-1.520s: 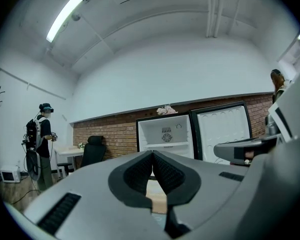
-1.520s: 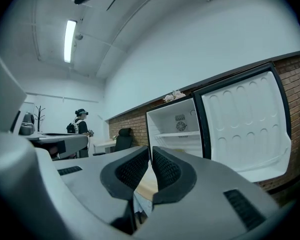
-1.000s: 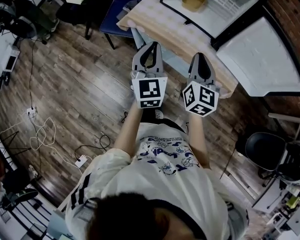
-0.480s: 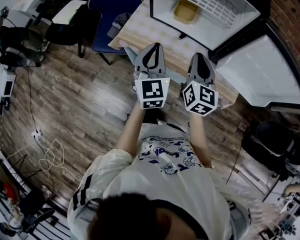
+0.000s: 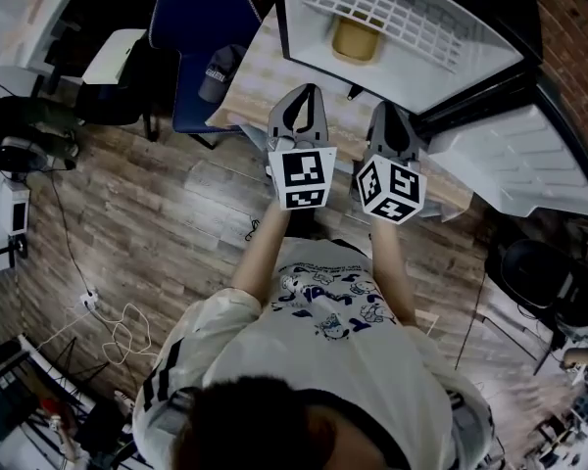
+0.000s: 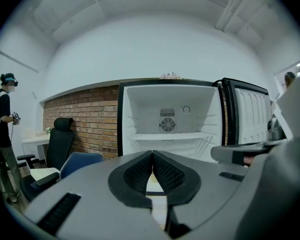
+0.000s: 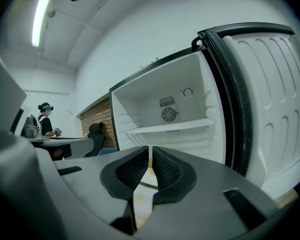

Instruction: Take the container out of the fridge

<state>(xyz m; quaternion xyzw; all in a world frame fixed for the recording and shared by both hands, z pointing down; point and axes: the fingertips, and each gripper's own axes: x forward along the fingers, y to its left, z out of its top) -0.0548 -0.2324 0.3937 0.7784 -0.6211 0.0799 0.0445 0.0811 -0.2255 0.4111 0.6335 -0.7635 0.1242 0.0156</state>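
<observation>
Over the last second the person has closed in on the fridge (image 5: 309, 52): its open compartment now fills the top middle of the head view. The yellowish container (image 5: 356, 37) inside has shifted down and left, now near and between the tips of the left hand-held gripper (image 5: 302, 96) and right hand-held gripper (image 5: 388, 111). The blue chair (image 5: 201, 27) has slid fully into view at upper left, and the fridge door (image 5: 514, 169) has dropped lower at right.

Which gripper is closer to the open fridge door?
Right. The right gripper sits just left of the door in the head view; the left gripper is farther left, beyond the right one.
</observation>
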